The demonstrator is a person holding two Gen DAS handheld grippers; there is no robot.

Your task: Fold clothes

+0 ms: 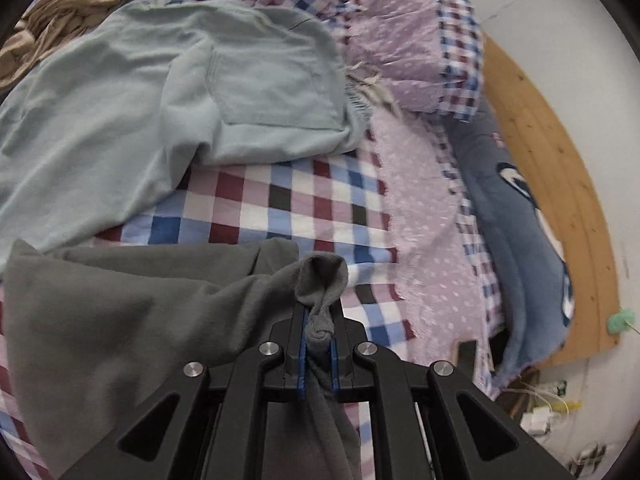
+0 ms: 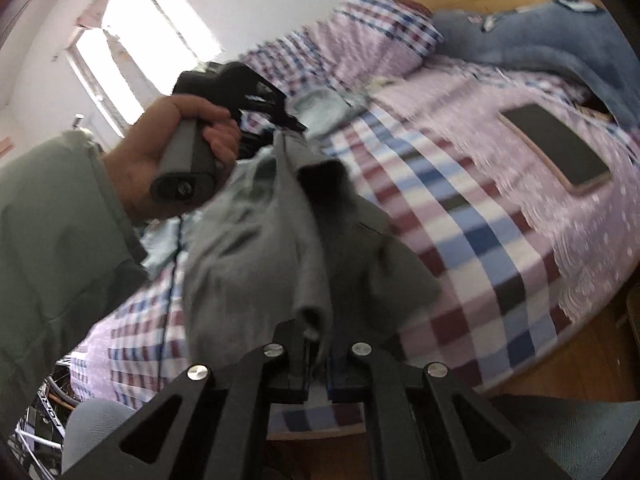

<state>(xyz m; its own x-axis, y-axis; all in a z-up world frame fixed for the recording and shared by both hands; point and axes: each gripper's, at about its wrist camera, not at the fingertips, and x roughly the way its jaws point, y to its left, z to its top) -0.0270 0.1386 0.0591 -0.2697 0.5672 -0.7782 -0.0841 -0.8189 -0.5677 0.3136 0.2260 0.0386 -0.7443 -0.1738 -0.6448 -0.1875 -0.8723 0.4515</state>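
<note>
A: Where is the grey garment [image 1: 120,312] right now?

B: Lifted between both tools, above the checked bedsheet [image 1: 288,200]. The left gripper [image 1: 318,340] has its fingers clamped narrow on a bunched, twisted corner of the cloth; the blue pads [image 1: 303,356] press it from both sides, and the rest of the fabric spreads away to the left and hangs down below the tool.

A: And the right one?

B: The right gripper [image 2: 318,360] also has its fingers drawn close together with a fold of the same grey garment [image 2: 256,256] caught between them. The picture is blurred there, but the cloth runs straight into the gap and hangs stretched from it.

A: Can you see the other tool from that side?

B: Yes. In the right wrist view a hand [image 2: 168,148] grips the grey handle of the left gripper [image 2: 296,126], which pinches the far end of the garment.

A: What else is on the bed?

B: A pale green garment [image 1: 160,92] lies spread out further back, with a tan garment [image 1: 60,20] crumpled behind it. A phone [image 2: 556,146] lies face up on the lilac dotted cover [image 2: 532,184], and a blue blanket [image 1: 528,240] runs along the wooden headboard [image 1: 560,152].
</note>
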